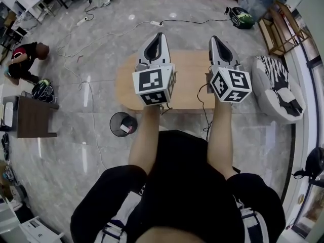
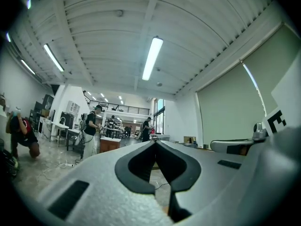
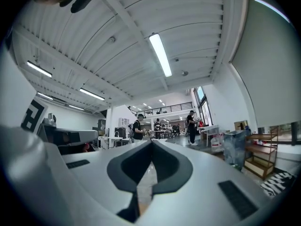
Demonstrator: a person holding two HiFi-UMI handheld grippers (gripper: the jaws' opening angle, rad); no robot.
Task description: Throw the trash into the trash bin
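At far left a crouching person (image 1: 26, 59) is on the floor, with a brown desk (image 1: 33, 118) nearer. The bin (image 1: 114, 121), black mesh, stands on the floor just off the near left corner of the wooden tabletop (image 1: 190, 85), beside the wearer's left forearm. Inside it lies the trash (image 1: 125, 128): a pale piece with a pinkish edge, perhaps paper, though it is too small to be sure.

The left hand-held gripper (image 1: 160, 35) is held level above the tabletop. In the left gripper view its jaws are pressed together at the tips, with nothing between them. The right hand-held gripper (image 1: 216, 38) is alongside it, apart from the left and also over the tabletop. Its jaws likewise meet tip to tip and pinch nothing.

To the right of the tabletop a black-and-white beanbag (image 1: 281, 90) sits on the floor, and a wooden shelf (image 1: 283, 32) stands beyond it.
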